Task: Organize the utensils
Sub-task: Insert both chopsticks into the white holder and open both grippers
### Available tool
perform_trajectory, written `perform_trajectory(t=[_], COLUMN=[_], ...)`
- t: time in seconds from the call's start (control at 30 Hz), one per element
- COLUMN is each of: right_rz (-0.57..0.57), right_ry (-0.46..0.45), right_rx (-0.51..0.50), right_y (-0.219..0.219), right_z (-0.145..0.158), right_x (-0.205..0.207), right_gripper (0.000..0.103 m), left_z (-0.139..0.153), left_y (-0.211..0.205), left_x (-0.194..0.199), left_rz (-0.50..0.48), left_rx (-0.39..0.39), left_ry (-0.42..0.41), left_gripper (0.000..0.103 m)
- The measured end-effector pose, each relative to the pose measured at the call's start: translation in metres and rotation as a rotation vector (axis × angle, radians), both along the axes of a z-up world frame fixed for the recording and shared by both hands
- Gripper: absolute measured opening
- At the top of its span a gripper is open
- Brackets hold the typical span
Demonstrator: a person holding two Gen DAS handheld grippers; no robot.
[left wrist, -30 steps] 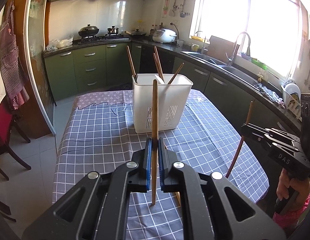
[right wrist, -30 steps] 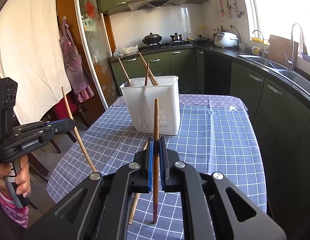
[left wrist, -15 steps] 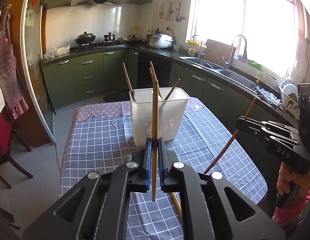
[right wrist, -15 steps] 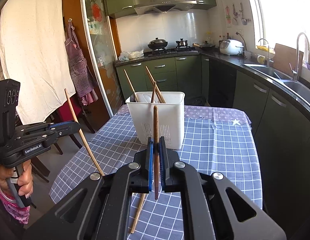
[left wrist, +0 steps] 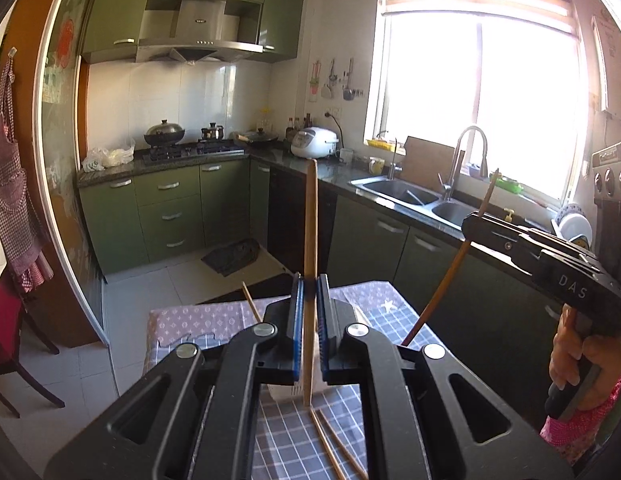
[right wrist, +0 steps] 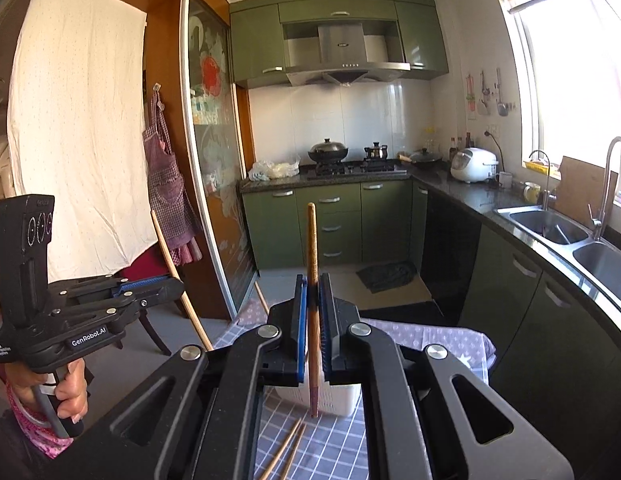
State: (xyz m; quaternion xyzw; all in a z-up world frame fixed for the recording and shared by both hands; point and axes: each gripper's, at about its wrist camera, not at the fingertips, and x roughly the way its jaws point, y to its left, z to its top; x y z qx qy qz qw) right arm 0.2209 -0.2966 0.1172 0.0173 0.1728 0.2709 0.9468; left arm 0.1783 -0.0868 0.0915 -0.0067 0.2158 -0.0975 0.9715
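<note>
In the left wrist view my left gripper (left wrist: 309, 282) is shut on a pale wooden chopstick (left wrist: 311, 208) that stands upright. In the same view my right gripper (left wrist: 470, 224) sits to the right, held by a hand and shut on a darker chopstick (left wrist: 442, 288). The right wrist view shows that reddish chopstick (right wrist: 311, 240) upright between the right gripper's (right wrist: 312, 282) blue pads. My left gripper (right wrist: 176, 286) is at the left there, with its pale chopstick (right wrist: 170, 256). The white utensil holder (right wrist: 338, 400) is mostly hidden behind the jaws. Two loose chopsticks (right wrist: 286, 450) lie on the checked tablecloth in front of it.
A chopstick (left wrist: 250, 306) sticks up from the holder. The table (left wrist: 178, 320) with its blue checked cloth lies low in both views. Green cabinets, a stove and a double sink (left wrist: 414, 198) line the walls. A dark red chair (left wrist: 6, 332) stands at the left.
Both grippers have risen with their chopsticks still clamped. The holder and table have dropped low in both views, and the holder is now mostly covered by the jaws.
</note>
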Motion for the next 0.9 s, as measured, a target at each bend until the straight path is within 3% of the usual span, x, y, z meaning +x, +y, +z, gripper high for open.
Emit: perform_trajectory(t=[0.23, 0.43, 0.67, 0.9], right_rz=[-0.048, -0.044, -0.037, -0.041], right_ry=[-0.029, 0.085, 0.196, 0.224], right_rx=[0.010, -0.006, -0.033, -0.047], right_y=[0.008, 0.021, 0.031, 0.031], right_z=[0.020, -0.024, -0.083, -0.100], right_x=[0.055, 0.103, 0.125, 0.120], right_gripper=[0.007, 0.007, 0.007, 0.008], left_z=[0.013, -0.026, -0.076, -0.090], left_y=[-0.001, -0.002, -0.007, -0.005], left_x=[0.049, 0.084, 0.096, 0.093], left_rz=[0.039, 0.070, 0.077, 0.079], left_rx=[-0.010, 0.011, 0.058, 0.071], left_ry=[-0.039, 0.044, 0.152, 0.173], left_gripper=[0.006, 0.006, 0.007, 0.008])
